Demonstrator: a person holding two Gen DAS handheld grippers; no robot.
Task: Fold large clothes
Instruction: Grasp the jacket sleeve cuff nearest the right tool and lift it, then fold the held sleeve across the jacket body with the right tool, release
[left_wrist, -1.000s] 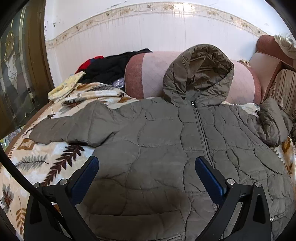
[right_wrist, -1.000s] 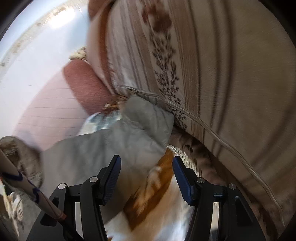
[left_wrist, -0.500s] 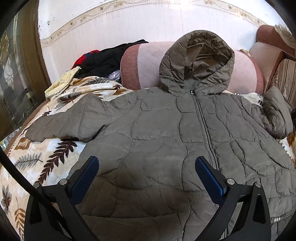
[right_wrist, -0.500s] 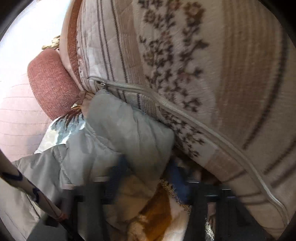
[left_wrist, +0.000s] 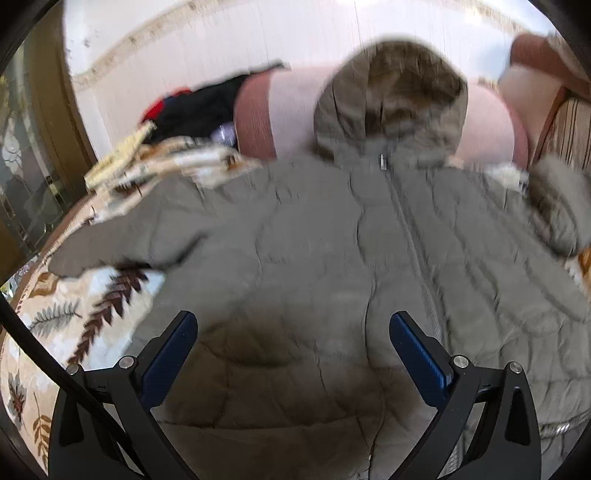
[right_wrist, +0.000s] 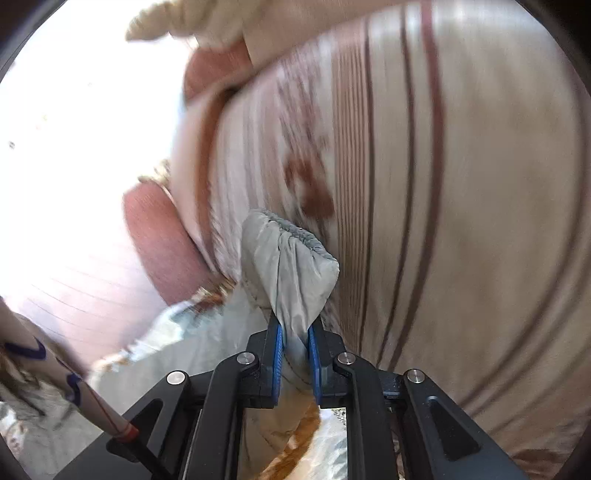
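Sleeve cuff pinched — fold setting up.
Your right gripper clamps it to swing inward; left gripper hovers wide-open over the jacket — ready to pin.

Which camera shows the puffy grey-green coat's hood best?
The left wrist view. There the puffy grey-green hooded coat lies spread out, with its hood propped against the pink sofa back, though blurred. The right wrist view shows only the coat's sleeve cuff pinched in the right gripper; no hood.
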